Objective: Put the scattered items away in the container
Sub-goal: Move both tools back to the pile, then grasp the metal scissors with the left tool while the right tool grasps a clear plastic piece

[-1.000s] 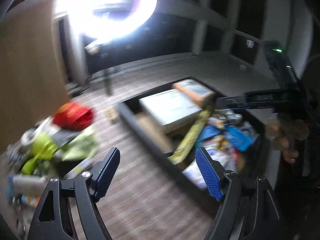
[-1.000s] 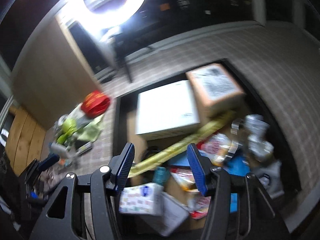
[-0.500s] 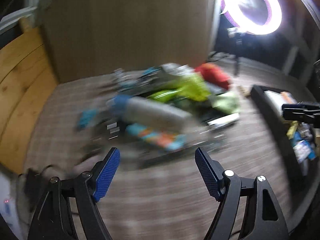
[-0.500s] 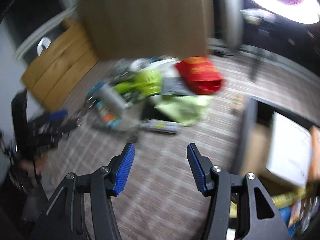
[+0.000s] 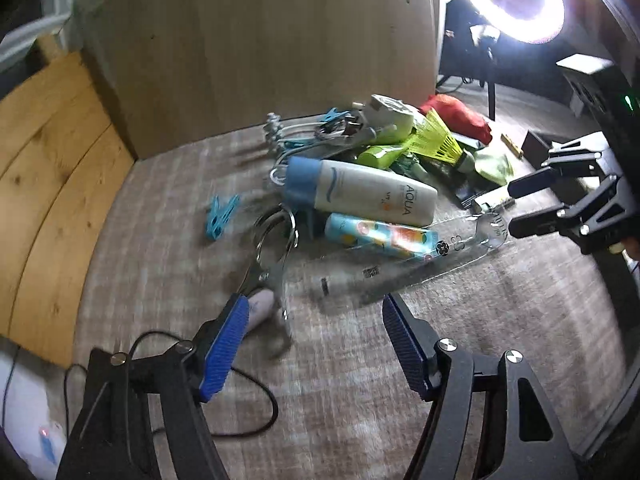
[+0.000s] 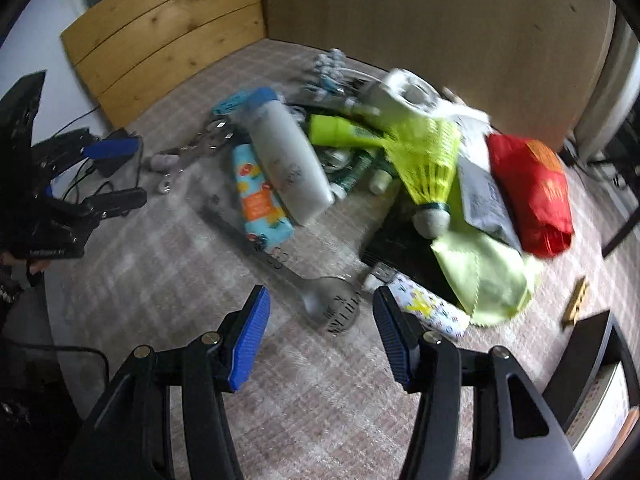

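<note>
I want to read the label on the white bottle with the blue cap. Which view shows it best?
The left wrist view: the white bottle lies sharp there, with "AQUA" legible. The right wrist view shows it motion-blurred, its print unreadable.

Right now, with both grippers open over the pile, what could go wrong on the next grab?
The clear spoon between the right gripper fingers lies flat and partly under the bottles, so the pads may slip or drag the white bottle.
The left gripper hangs by the tongs and a loose cable, which could snag.
</note>
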The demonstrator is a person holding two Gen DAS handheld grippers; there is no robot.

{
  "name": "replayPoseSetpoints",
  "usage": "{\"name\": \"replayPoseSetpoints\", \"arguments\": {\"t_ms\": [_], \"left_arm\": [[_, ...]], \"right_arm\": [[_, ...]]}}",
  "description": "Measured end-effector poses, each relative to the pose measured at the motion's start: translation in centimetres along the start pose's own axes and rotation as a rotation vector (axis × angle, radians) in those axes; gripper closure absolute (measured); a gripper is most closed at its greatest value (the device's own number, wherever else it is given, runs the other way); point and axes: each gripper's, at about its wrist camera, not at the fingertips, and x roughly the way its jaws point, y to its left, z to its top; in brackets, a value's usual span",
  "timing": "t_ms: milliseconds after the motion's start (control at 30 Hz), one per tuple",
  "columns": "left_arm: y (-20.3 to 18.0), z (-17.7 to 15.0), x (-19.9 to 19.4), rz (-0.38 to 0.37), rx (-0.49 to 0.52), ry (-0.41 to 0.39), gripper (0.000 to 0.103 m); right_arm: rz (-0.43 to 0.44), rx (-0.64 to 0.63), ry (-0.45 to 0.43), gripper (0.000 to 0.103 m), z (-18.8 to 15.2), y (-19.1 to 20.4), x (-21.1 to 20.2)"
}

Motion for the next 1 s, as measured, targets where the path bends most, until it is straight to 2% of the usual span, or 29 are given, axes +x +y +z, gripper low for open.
{"name": "replayPoseSetpoints", "arguments": {"t_ms": [167,300,333,367,433,600,933,1000], "left_arm": [[1.5,0.8,1.6,0.006,-0.046,0.010,0.036],[3.8,2.3,3.2,0.001,-0.127,0.017,0.040],[4.0,2.6,3.7,0.006,-0.134,0.017,0.045],[4.2,3.0,4.1,0.014,-0.134,0.022,0.058],[3.8,3.5,4.7,0.014,-0.109,0.032,0.066],[2.7,4.1,6.1,0.011,-0.021,0.055,0.065],[2.5,4.3,8.2,-0.004,0.015,0.096,0.066],[2.6,4.4,8.4,-0.012,0.014,0.094,0.071]], "right_arm": [[0.072,0.220,-0.013,0.052,-1.8,-2.9,0.0],[0.122,0.360,-0.014,0.068,-2.8,-4.1,0.8],[0.120,0.374,-0.011,0.070,-2.9,-4.2,1.0],[0.122,0.387,-0.011,0.072,-3.0,-4.2,1.1],[0.147,0.395,-0.009,0.072,-3.1,-4.1,1.1],[0.135,0.389,-0.006,0.072,-3.0,-3.8,1.3],[0.135,0.366,0.015,0.072,-1.9,-3.3,3.1],[0.140,0.376,0.017,0.072,-1.5,-3.4,3.5]]}}
